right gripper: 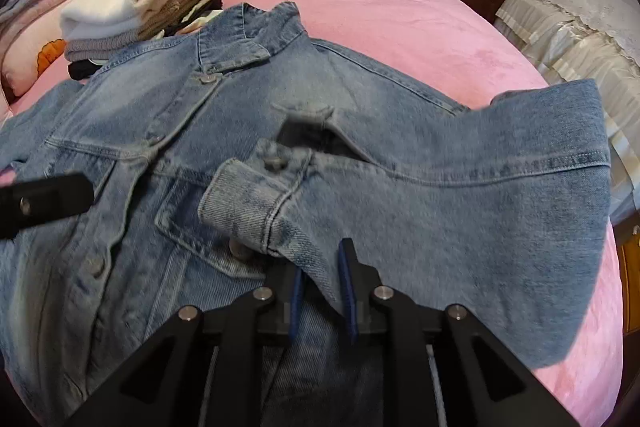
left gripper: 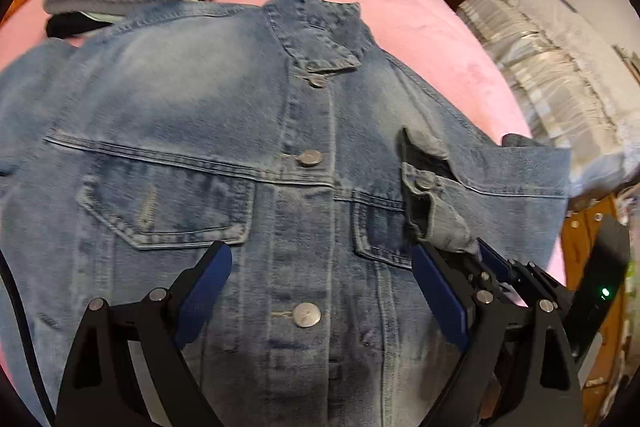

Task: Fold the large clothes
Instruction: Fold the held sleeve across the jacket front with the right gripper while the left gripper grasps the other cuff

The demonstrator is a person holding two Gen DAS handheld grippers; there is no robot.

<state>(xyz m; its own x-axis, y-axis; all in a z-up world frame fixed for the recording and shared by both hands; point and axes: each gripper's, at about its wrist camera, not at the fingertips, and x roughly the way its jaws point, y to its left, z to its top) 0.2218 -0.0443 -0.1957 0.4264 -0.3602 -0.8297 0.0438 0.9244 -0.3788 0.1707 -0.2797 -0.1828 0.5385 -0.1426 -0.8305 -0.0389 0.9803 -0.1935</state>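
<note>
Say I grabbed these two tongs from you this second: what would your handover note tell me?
Left tongs: open, empty, hovering over the jacket's buttoned front.
Right tongs: shut on the cuff, with that sleeve carried across the chest.
The jacket lies face up on the pink bed; a pile of folded clothes sits beyond its collar.
Done: one sleeve nearly folded in.
Left: release the cuff, probably fold in the other sleeve, which runs out of view, then fold the body.
</note>
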